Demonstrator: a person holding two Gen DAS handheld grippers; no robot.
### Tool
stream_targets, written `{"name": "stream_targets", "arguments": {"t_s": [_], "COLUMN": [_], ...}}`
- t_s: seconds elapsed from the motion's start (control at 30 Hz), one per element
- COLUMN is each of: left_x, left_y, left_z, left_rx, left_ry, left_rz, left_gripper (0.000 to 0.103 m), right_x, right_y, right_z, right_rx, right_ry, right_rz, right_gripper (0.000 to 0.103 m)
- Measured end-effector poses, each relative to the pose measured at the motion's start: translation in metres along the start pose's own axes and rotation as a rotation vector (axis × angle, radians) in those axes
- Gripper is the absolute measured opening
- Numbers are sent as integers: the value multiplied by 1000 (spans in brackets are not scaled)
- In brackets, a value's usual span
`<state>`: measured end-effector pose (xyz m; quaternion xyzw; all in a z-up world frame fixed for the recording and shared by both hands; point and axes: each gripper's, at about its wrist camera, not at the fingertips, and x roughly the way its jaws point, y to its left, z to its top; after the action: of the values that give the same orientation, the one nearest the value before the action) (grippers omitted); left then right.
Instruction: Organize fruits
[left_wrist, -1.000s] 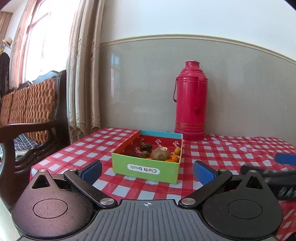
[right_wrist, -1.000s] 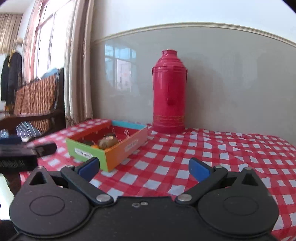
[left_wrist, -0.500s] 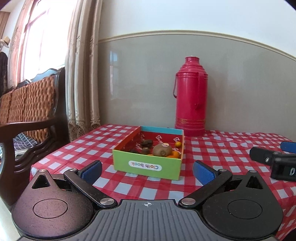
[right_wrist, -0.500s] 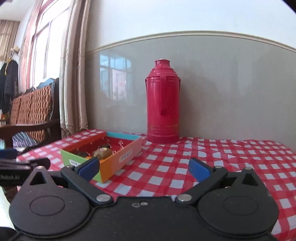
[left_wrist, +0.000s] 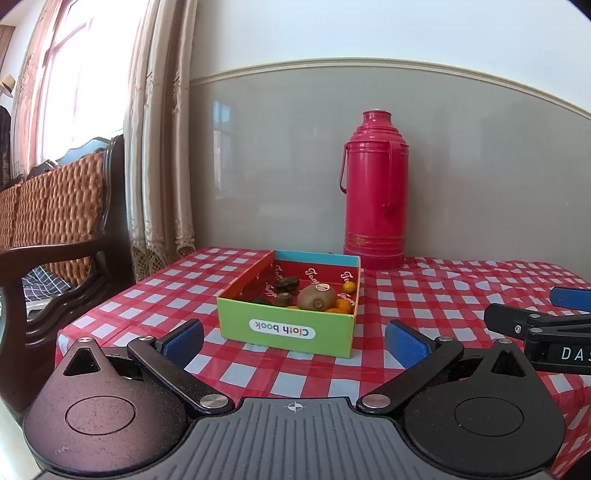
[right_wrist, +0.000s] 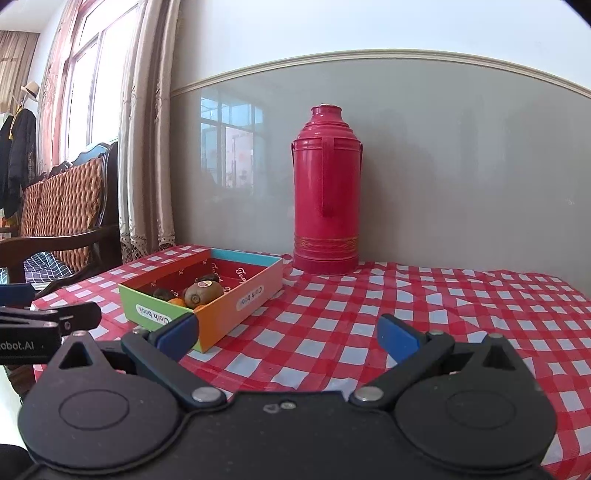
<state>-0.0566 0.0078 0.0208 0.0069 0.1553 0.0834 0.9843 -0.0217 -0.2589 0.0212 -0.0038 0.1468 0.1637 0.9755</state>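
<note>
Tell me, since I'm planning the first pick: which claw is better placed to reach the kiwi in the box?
Probably left. The left claw is open and faces the box and kiwi straight ahead. For the right claw, also open, the box sits off to its left.

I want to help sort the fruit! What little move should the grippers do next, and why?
Probably ease the left gripper forward toward the box. Both grippers are open and empty, and the kiwi and oranges lie in the box straight ahead of it. The right gripper faces mostly bare tablecloth, with the box off to its left.
</note>
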Motion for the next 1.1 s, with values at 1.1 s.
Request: {"name": "stream_targets", "arguments": {"t_s": [1.1], "left_x": [1], "left_y": [-1], "left_z": [-1], "left_rx": [-3], "left_ry": [-1], "left_rz": [-3], "left_gripper": [103], "right_x": [0], "right_y": [1], "right_z": [0], "right_rx": [-4], "right_ry": [5], "right_rz": [0], "right_gripper": [97]}}
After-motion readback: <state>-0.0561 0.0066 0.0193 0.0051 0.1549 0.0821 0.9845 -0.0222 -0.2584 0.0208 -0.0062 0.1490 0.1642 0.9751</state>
